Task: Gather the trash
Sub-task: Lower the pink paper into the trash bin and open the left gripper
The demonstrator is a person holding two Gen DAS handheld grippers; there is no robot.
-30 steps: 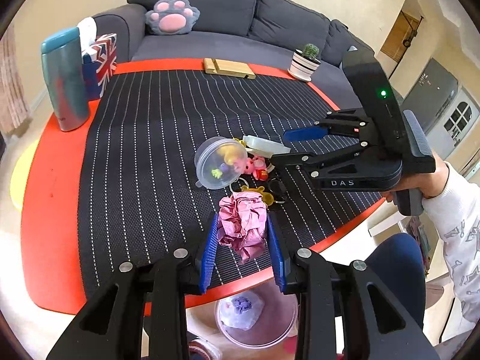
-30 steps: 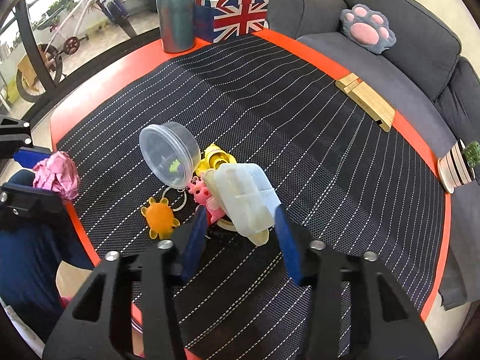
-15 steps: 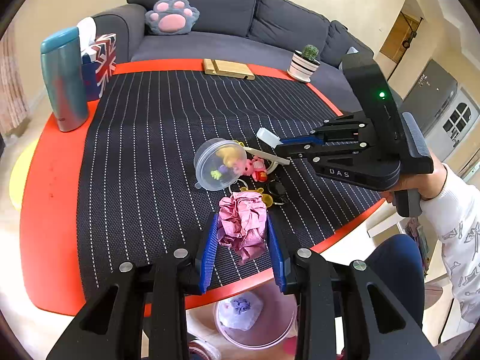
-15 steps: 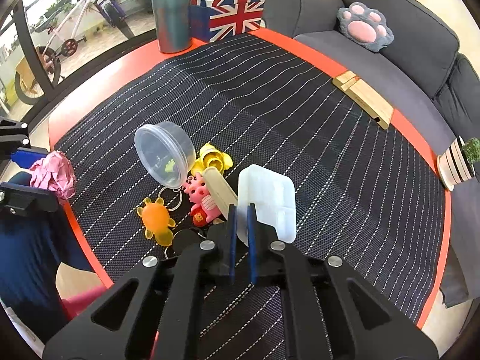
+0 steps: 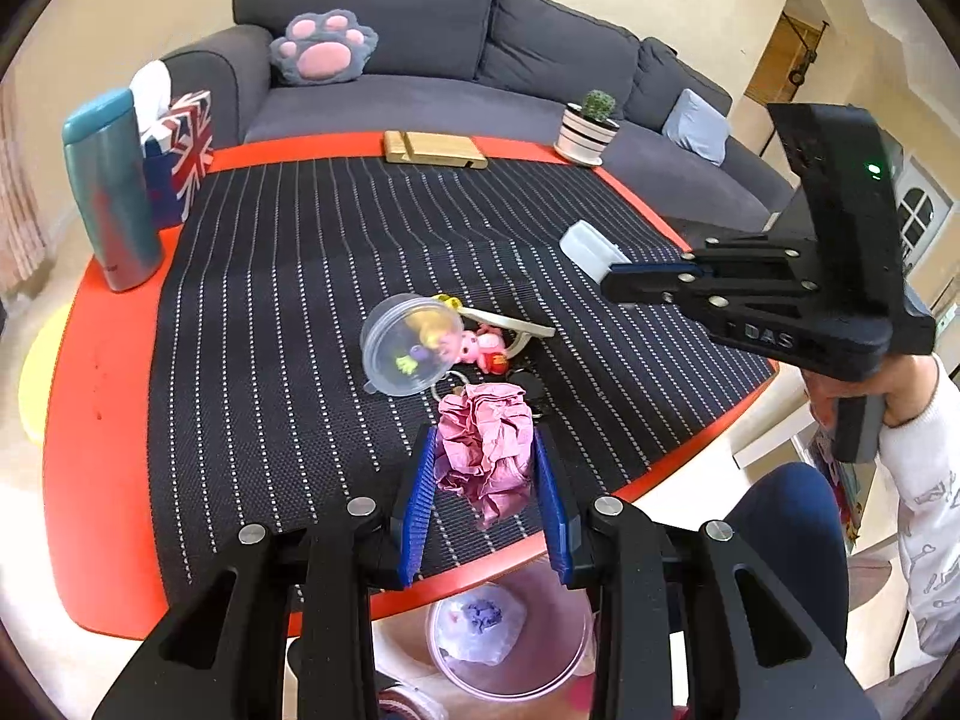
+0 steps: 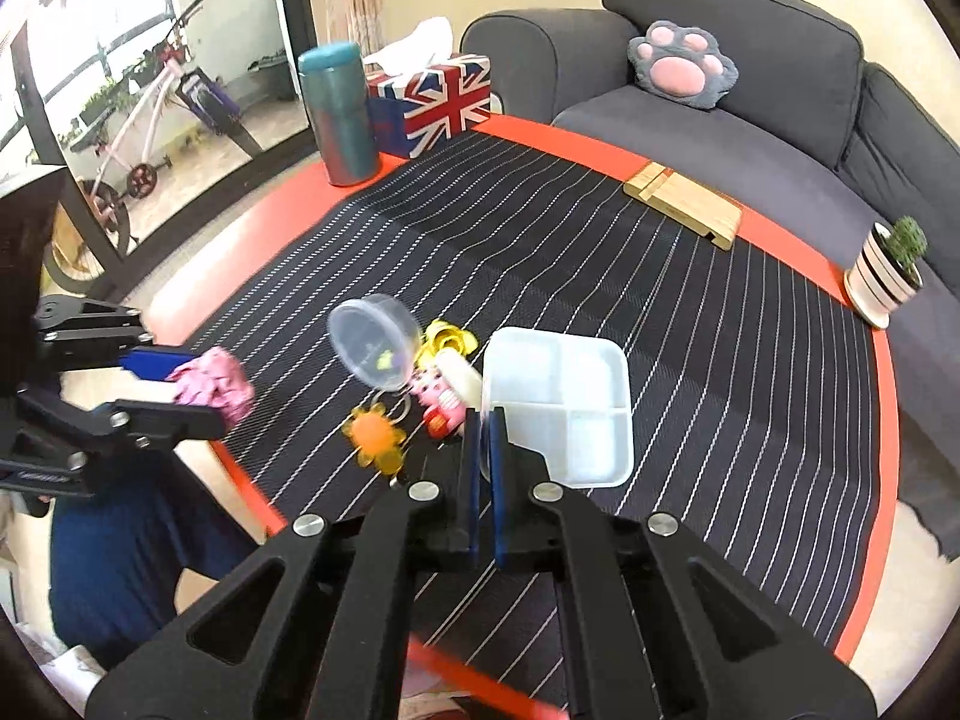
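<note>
While the left gripper [image 5: 485, 483] squeezes a crumpled ball of pink paper [image 5: 485, 449] between its blue pads, the right gripper [image 6: 481, 441] is clamped tight on the edge of a white plastic tray [image 6: 561, 402] with little sections in it. The pink paper sits above the near edge of the round red table [image 5: 102, 420], and a clear pink bin [image 5: 510, 642] with some trash inside stands on the floor just below. The white tray is up in the air above the black striped mat [image 6: 690, 312], tilted, with nothing under it but the mat. On the mat lie some small things close together: a clear round tub [image 6: 375, 348], a small pink pig toy [image 6: 435, 397], a yellow toy [image 6: 447, 337] and an orange keyring [image 6: 373, 438]. At the far side of the table stand a teal cup [image 6: 339, 114], a tissue box with a flag on it [image 6: 432, 102], a flat wooden stand [image 6: 684, 204] and a small cactus in a striped pot [image 6: 888, 270]. A grey sofa [image 6: 750, 60] with a paw cushion [image 6: 681, 63] is behind the table. A hand [image 5: 900, 387] in a white sleeve holds the right gripper.
</note>
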